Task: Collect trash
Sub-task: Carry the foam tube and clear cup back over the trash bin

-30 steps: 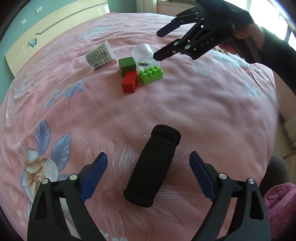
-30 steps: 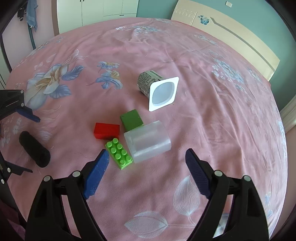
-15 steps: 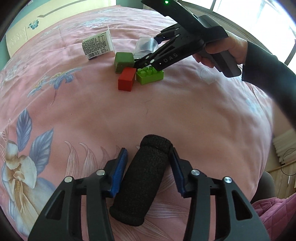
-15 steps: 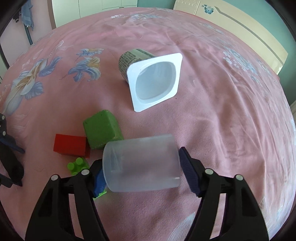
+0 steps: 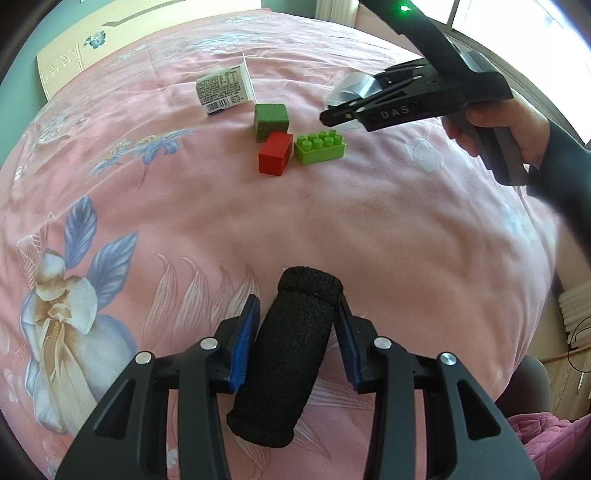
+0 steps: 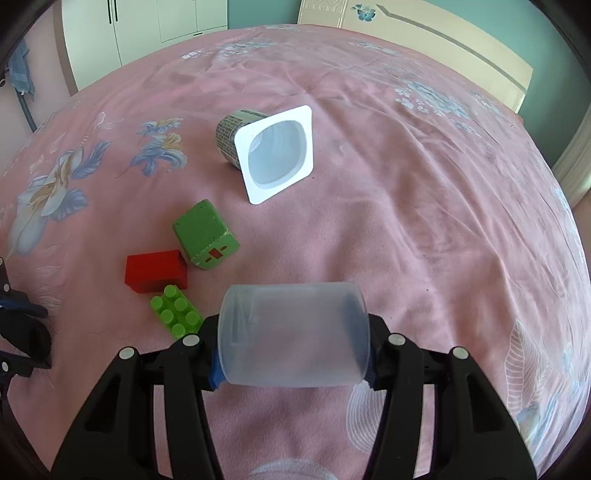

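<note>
A black foam roll (image 5: 291,350) lies on the pink bedspread, and my left gripper (image 5: 295,314) is closing on it, blue pads (image 5: 243,343) against both of its sides. My right gripper (image 6: 293,347) is closing on a translucent plastic cup (image 6: 295,332) that lies sideways between its jaws. In the left wrist view that cup (image 5: 354,86) hangs a little above the bed in the right gripper (image 5: 332,112). An empty white yogurt cup (image 6: 273,155) lies on its side farther back.
A green block (image 6: 203,232), a red block (image 6: 155,269) and a green studded brick (image 6: 177,314) sit together on the flowered bedspread (image 6: 406,221). A cream headboard (image 6: 443,44) and white wardrobe doors (image 6: 147,33) stand beyond the bed. A hand (image 5: 509,125) holds the right gripper.
Both grippers went from wide open to closed in: the left around the black foam roll, the right around the translucent cup, which has come away from the blocks.
</note>
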{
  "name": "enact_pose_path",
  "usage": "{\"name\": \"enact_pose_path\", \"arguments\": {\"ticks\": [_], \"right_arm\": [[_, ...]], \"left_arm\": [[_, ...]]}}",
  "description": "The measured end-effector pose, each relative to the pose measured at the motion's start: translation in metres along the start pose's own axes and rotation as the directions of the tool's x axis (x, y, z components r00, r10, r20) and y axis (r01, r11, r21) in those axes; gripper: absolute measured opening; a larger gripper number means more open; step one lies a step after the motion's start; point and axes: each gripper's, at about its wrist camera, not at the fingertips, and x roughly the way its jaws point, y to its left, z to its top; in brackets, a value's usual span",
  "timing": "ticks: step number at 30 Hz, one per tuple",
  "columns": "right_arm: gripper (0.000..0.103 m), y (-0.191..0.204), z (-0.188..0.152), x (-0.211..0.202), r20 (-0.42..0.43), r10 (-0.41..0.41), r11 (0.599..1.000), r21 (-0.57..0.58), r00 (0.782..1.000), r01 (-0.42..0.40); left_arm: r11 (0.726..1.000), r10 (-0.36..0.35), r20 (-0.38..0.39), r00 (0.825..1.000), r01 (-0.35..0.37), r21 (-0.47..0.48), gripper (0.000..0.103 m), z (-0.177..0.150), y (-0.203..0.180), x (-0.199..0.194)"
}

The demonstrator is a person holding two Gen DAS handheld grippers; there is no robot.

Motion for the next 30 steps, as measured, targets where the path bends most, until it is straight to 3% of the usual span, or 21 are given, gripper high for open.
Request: {"name": "enact_pose_path", "arguments": {"ticks": [6,12,20,30], "right_arm": [[0.055,-0.004,-0.010,-0.066,0.059,-0.077,0.997,0.026,0.995,0.075],[0.055,0.003,-0.027,-0.150,0.127,-0.147,0.989,0.023,0.981,0.146],[0.055,0.021,-0.055,-0.278,0.237,-0.187,0.982,0.055,0.953,0.179],[0.055,0.061,-0.101,-0.411,0.347,-0.207,0.978,0.062,0.915,0.197]], "left_arm": [[0.997,0.052,0.046,0.998,-0.049,-0.055,0.043,0.002,-0.001,-0.043],[0.987,0.145,0.121,0.982,-0.134,-0.091,0.042,0.012,-0.009,-0.108],[0.967,0.245,0.241,0.939,-0.221,-0.123,0.042,0.012,-0.041,-0.210],[0.951,0.310,0.361,0.879,-0.292,-0.104,0.042,-0.012,-0.097,-0.309]]}}
